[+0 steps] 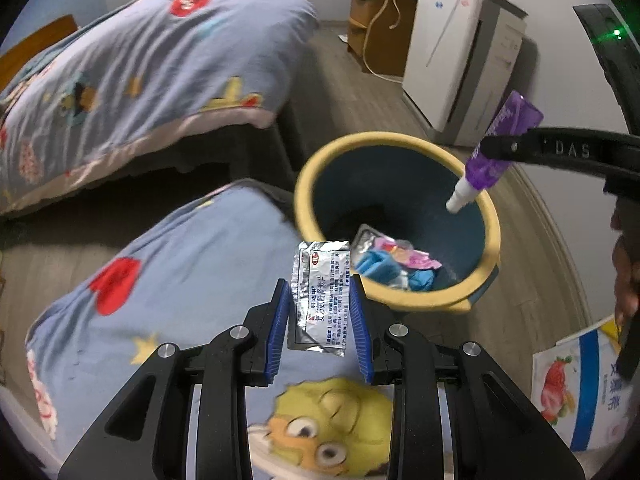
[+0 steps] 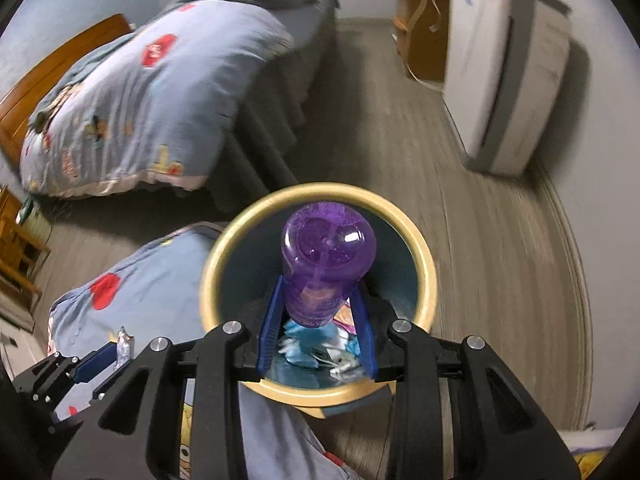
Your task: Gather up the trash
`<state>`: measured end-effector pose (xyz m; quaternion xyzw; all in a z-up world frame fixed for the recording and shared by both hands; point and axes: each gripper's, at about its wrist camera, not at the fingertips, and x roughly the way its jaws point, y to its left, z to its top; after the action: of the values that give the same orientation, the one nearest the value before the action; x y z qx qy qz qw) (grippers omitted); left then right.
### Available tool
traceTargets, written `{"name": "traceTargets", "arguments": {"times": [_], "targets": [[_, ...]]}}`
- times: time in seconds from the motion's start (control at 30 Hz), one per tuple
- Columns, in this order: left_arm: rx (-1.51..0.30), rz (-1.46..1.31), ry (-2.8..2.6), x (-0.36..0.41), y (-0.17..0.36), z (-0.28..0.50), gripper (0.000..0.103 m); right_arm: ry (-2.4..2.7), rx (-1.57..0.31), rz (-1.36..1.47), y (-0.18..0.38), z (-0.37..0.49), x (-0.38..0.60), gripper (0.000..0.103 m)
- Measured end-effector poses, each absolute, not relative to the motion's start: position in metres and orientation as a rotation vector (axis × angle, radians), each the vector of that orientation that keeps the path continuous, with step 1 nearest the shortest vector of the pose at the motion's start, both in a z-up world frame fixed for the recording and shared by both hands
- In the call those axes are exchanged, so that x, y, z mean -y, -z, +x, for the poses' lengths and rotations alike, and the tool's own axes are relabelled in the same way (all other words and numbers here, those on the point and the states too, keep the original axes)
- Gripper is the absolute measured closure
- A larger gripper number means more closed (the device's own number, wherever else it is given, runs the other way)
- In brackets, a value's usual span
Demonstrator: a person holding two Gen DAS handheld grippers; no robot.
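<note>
A round bin with a yellow rim (image 1: pixel 400 142) and dark blue inside stands on the floor, with several wrappers (image 1: pixel 394 260) in it. My left gripper (image 1: pixel 322 300) is shut on a silver medicine sachet (image 1: pixel 320 296), just left of the bin's near rim, over the bedding. My right gripper (image 2: pixel 318 292) is shut on a purple tube (image 2: pixel 326 256) and holds it cap down over the bin's opening (image 2: pixel 228 252). The tube (image 1: pixel 496 152) also shows in the left wrist view, above the bin's right rim. The left gripper with the sachet (image 2: pixel 122 344) shows at lower left in the right wrist view.
A bed with a blue cartoon quilt (image 1: pixel 120 92) lies at the left. More quilt (image 1: pixel 160 280) lies under my left gripper. A white appliance (image 1: pixel 460 60) and a wooden cabinet (image 1: pixel 376 36) stand by the far wall. A strawberry-printed carton (image 1: pixel 576 384) sits at the right.
</note>
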<state>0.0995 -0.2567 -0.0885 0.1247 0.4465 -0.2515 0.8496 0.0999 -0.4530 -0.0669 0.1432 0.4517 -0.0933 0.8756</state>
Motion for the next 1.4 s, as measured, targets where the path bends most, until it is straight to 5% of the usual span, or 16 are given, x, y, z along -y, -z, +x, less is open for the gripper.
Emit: {"name": "traceTargets", "arguments": {"times": [0.37, 0.43, 0.53, 0.73, 0.83, 1.4], "targets": [[-0.907, 0.364, 0.544, 0.324, 0.107, 0.121, 0.071, 0.224, -1.017, 0.445, 0.106, 0.100, 0.487, 0.069], [-0.900, 0.358, 0.544, 0.328, 0.106, 0.125, 0.064, 0.215, -1.016, 0.469, 0.108, 0.101, 0.488, 0.068], [-0.881, 0.358, 0.529, 0.329, 0.104, 0.129, 0.045, 0.205, -1.014, 0.478, 0.110, 0.102, 0.488, 0.055], [-0.879, 0.353, 0.529, 0.318, 0.097, 0.125, 0.038, 0.225, -1.007, 0.471, 0.107, 0.101, 0.489, 0.053], [-0.867, 0.335, 0.524, 0.305, 0.087, 0.117, 0.026, 0.231, -0.994, 0.466, 0.100, 0.100, 0.486, 0.046], [-0.753, 0.207, 0.486, 0.229, 0.013, 0.045, 0.006, 0.229, -0.805, 0.262, 0.006, 0.011, 0.438, 0.005]]}}
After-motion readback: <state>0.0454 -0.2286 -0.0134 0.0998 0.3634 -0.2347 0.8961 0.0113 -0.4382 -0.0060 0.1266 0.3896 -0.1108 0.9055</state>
